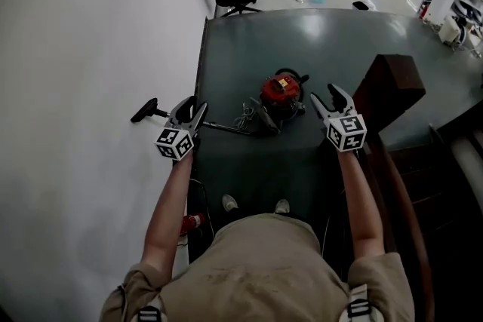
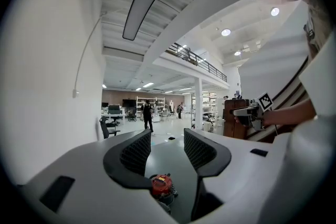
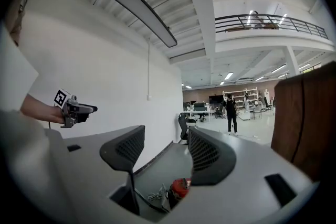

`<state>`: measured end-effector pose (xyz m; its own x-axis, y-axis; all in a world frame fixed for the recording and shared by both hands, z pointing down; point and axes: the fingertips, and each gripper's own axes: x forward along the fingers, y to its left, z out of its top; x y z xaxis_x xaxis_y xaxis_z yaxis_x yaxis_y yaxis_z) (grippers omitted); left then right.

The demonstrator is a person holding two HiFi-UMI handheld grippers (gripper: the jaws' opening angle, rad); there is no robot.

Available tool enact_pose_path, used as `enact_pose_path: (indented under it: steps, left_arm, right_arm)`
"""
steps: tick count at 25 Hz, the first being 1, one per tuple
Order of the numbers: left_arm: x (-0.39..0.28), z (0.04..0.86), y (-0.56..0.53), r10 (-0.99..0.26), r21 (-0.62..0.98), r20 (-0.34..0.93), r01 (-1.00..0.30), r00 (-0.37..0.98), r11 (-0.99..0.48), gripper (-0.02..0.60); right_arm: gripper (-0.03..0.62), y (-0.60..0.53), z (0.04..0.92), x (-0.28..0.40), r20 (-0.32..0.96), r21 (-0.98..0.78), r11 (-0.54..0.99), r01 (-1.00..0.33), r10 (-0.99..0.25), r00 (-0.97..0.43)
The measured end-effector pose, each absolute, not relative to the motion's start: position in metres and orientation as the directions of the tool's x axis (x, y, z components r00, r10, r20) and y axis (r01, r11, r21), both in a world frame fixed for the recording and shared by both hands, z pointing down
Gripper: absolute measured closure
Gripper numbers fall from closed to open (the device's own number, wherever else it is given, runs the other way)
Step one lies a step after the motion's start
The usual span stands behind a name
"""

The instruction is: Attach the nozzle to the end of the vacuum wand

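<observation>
Both pairs are wide open with nothing in them, left tongs and right tongs. The black nozzle sits by the wall, in line with the wand off the red vacuum. The left tongs cover the joint, so attached or just lined up, can't tell.

- Wand: middle hidden behind left gripper, centre left, head view.
- Vacuum: lower half hidden by that gripper's body, bottom centre, its view.
</observation>
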<state>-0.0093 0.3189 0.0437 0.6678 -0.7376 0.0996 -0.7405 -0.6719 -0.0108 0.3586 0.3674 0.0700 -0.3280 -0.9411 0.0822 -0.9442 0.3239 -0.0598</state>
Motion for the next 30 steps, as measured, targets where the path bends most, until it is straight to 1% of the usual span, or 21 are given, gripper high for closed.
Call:
enact_pose_path:
  steps: [9,10,11,17,30]
  left_arm:
    - [-0.024,0.121,0.349,-0.728,0.063,0.164,-0.743,0.666,-0.666,0.391]
    - [-0.026,0.130,0.352,-0.726,0.074,0.174,-0.744,0.665,-0.664,0.391]
    - [-0.028,0.138,0.356,-0.724,0.085,0.184,-0.744,0.665,-0.662,0.391]
    - [-0.028,0.152,0.375,-0.705,0.113,0.203,-0.732,0.679,-0.672,0.391]
    - [-0.020,0.131,0.389,-0.681,0.122,0.191,-0.705,0.707,-0.699,0.391]
  right_arm:
    - [0.333,0.405,0.137,0.334,0.178,-0.068,0.314,-0.947,-0.930,-0.321]
    - [0.408,0.408,0.143,0.332,0.188,-0.055,0.306,-0.950,-0.932,-0.311]
    - [0.428,0.412,0.149,0.329,0.197,-0.045,0.296,-0.954,-0.934,-0.299]
    - [0.439,0.431,0.150,0.312,0.189,-0.058,0.300,-0.952,-0.933,-0.306]
    - [0.439,0.462,0.139,0.283,0.174,-0.094,0.359,-0.929,-0.912,-0.370]
